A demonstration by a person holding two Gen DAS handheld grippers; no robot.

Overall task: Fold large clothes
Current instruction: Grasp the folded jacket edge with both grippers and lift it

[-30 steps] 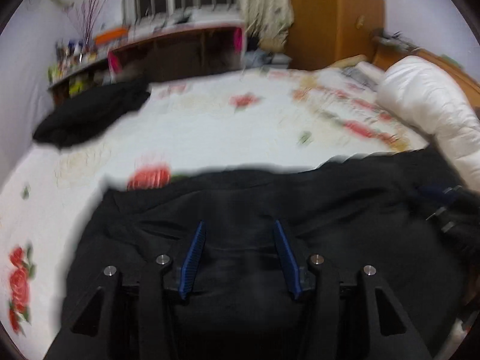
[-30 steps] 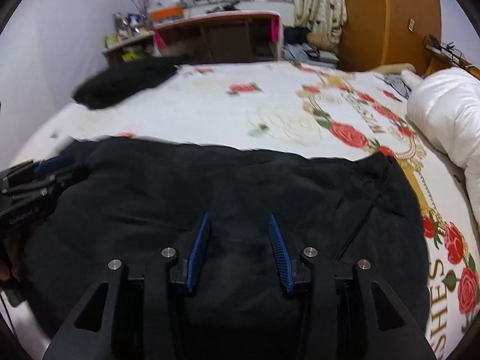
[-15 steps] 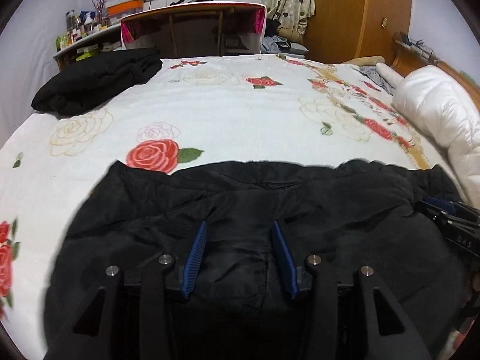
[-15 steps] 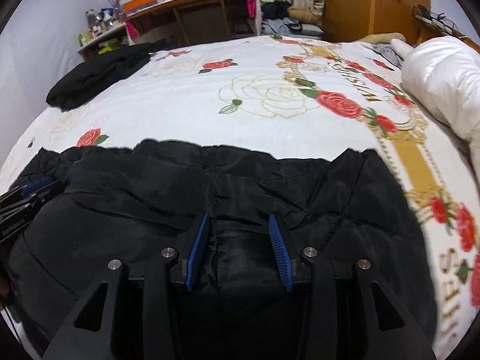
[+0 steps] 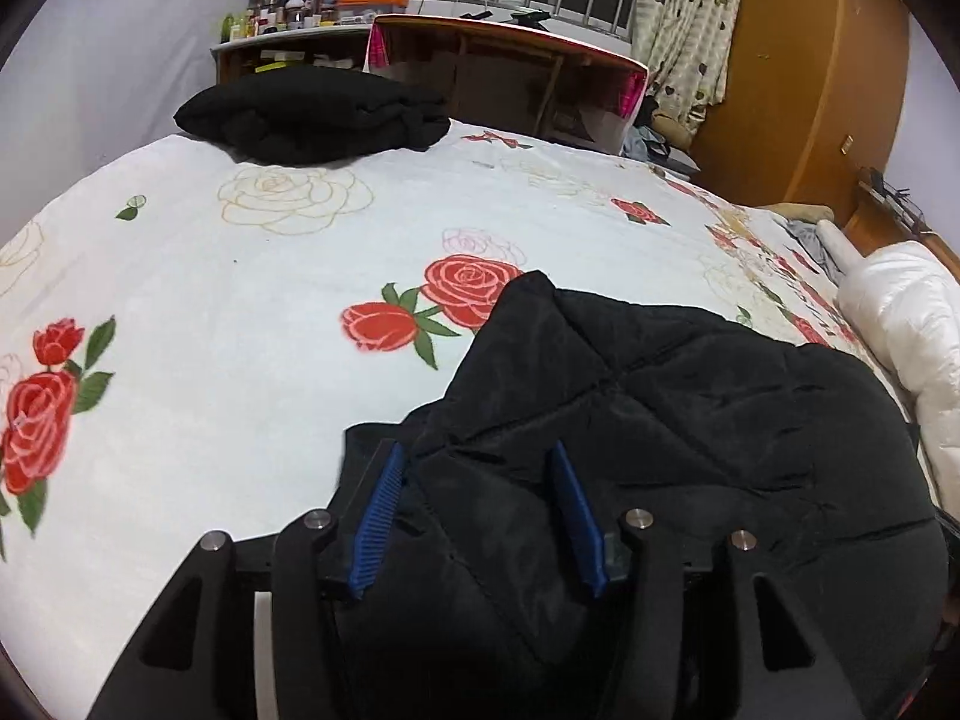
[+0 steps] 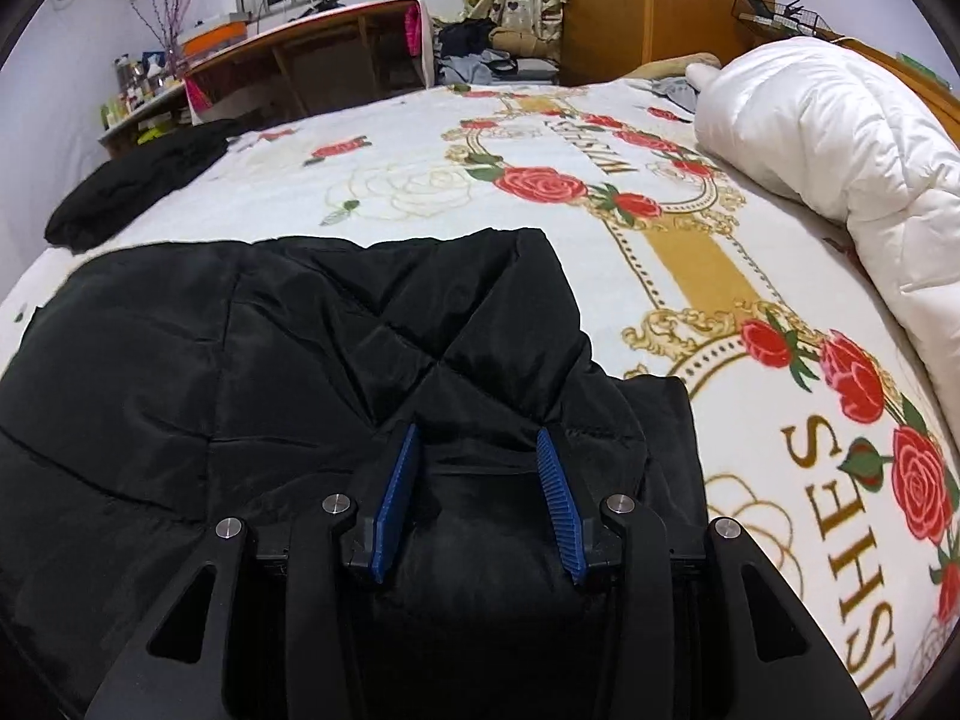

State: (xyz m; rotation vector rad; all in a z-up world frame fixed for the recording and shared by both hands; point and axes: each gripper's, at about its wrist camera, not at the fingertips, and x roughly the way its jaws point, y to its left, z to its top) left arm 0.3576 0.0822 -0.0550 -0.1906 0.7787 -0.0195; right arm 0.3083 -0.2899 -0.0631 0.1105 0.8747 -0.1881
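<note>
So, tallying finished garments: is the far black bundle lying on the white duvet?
No, the black bundle lies on the rose-print bedspread, far from the white duvet.

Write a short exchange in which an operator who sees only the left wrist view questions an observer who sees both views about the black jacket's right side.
Operator: Where is the right gripper?
Observer: The right gripper is low over the black jacket, jaws apart with fabric bunched between them. I cannot tell whether it grips.
Operator: What lies beyond the jacket's right edge?
Observer: The bedspread, printed there with a gold band and gold WISHES lettering.
</note>
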